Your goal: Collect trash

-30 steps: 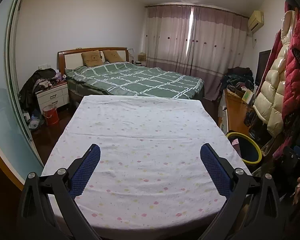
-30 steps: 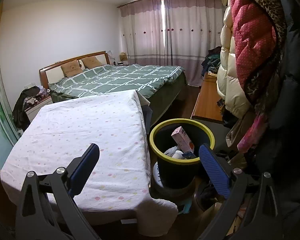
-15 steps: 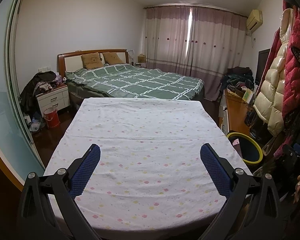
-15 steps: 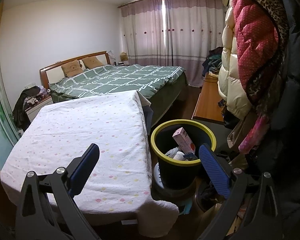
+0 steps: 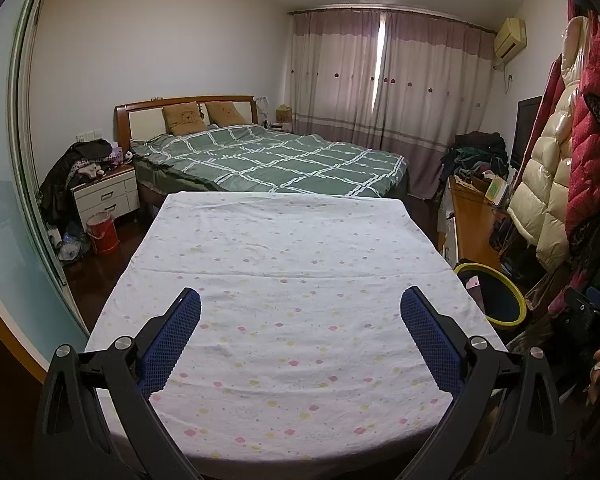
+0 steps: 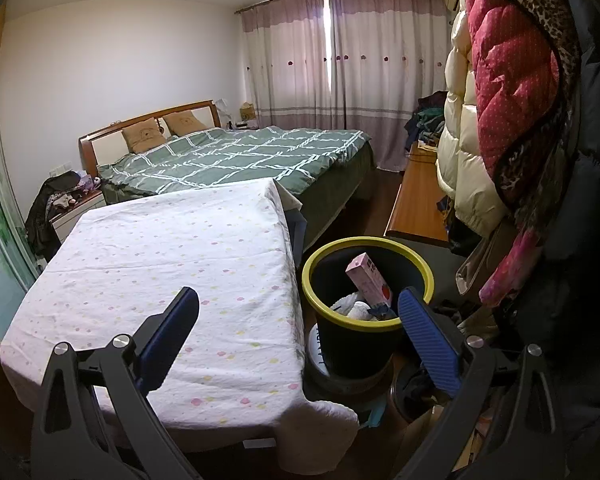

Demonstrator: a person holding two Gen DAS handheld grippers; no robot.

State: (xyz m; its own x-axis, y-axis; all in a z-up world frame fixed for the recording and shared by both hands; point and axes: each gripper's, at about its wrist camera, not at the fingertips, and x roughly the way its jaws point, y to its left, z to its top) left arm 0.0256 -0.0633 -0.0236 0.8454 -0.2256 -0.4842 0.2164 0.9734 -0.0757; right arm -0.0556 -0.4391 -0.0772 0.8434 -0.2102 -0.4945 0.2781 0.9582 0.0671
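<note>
- left gripper (image 5: 300, 308): two blue-padded fingers spread wide, nothing between them, hanging over the near end of the spotted sheet (image 5: 292, 280). Sheet looks bare from here, zero trash on it that I can spot.
- over at 9 o'clock in the left wrist view: one white nightstand (image 5: 106, 196) with clothes piled on it, and one red bucket (image 5: 102, 228) on the floor just in front of it.
- 12 o'clock: one green checked bed (image 5: 268, 160) with two tan pillows (image 5: 182, 118) against the headboard.
- 3 o'clock in that view: one trash bin (image 5: 496, 300), black with a yellow rim, just beside the sheet's right edge.
- right gripper (image 6: 298, 308): also gaping wide open and empty, left finger over the sheet, right finger in front of the bin's rim.
- in the right wrist view the bin is dead centre, with one pink carton (image 6: 370, 284) sticking up tilted plus some white crumpled stuff under it, can't count those bits.
- 2 o'clock: hanging coats (image 6: 512, 92), one cream, one red.
</note>
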